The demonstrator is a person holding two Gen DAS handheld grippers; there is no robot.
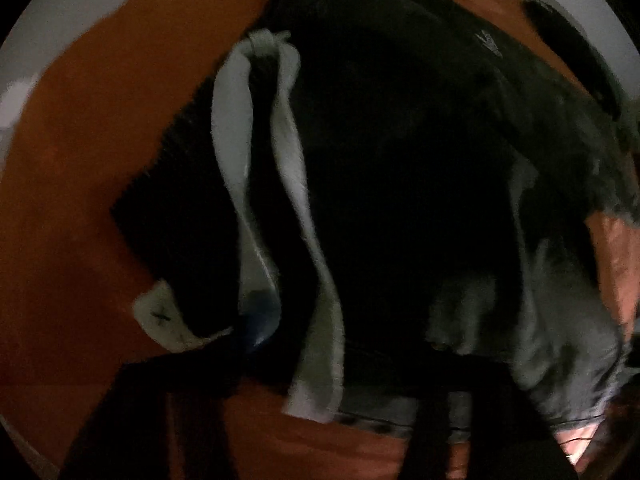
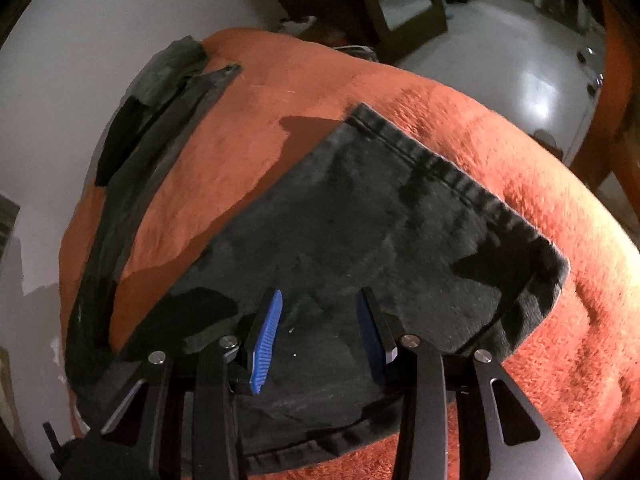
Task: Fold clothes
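- Left wrist view: the dark trousers [image 1: 400, 168], pale pocket lining [image 1: 288, 168] turned out, lie on the orange blanket [image 1: 80, 184]. We cannot tell how the left tongs [image 1: 296, 432] stand; a blind pinch may catch only lining.
- Right wrist view: the right tongs [image 2: 318, 334] hang spread over the hem end [image 2: 460, 184], gripping nothing; closing here could bunch one layer.

so the dark grey denim jeans [image 2: 360, 240] are lying flat on the fuzzy orange blanket [image 2: 520, 184], stitched hem edge toward the far side. Left wrist view shows them bunched and mostly in shadow, pale pocket linings [image 1: 288, 152] turned out.
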